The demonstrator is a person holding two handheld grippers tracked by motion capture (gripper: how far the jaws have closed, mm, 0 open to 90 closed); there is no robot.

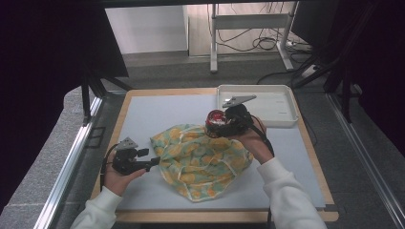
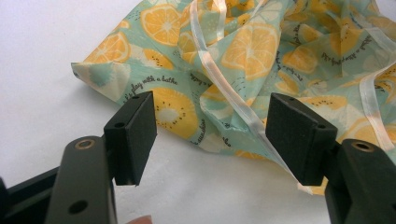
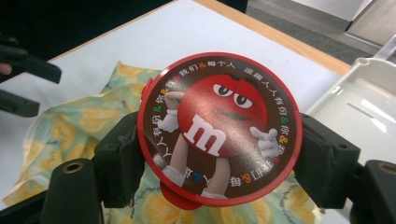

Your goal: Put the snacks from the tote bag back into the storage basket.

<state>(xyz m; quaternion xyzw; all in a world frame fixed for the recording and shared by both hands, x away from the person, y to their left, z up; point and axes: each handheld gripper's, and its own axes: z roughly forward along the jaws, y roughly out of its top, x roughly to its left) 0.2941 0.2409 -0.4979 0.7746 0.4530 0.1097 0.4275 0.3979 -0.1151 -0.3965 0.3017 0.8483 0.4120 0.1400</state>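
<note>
High view, left to right: the left gripper (image 1: 152, 162) lies low over the grey mat (image 1: 157, 114), held in the person's left hand (image 1: 117, 177), its jaws pointing at the left edge of the lemon-print cloth bag (image 1: 203, 162). Left gripper view has the 2 black jaws standing wide apart with nothing pressed between them; the bag's crumpled fabric and its pale ribbon drawstring (image 2: 219, 79) lie just beyond, the ribbon running down close by the jaw at the picture's right.

At the middle of the mat the bag lies in a loose, rumpled heap, turquoise with orange citrus slices.

Above the bag's upper right part the right gripper (image 1: 216, 123), in the person's right hand (image 1: 253, 143), holds a round red candy tin (image 1: 216, 118). Right gripper view shows its 2 jaws clamped on opposite sides of the tin (image 3: 219, 128), whose brown lid, ringed in red, bears a red cartoon candy figure; the tin is clear of the table, with the bag underneath.

Farther right, at the mat's far corner, sits a white tray (image 1: 282, 121), well apart from the bag.
</note>
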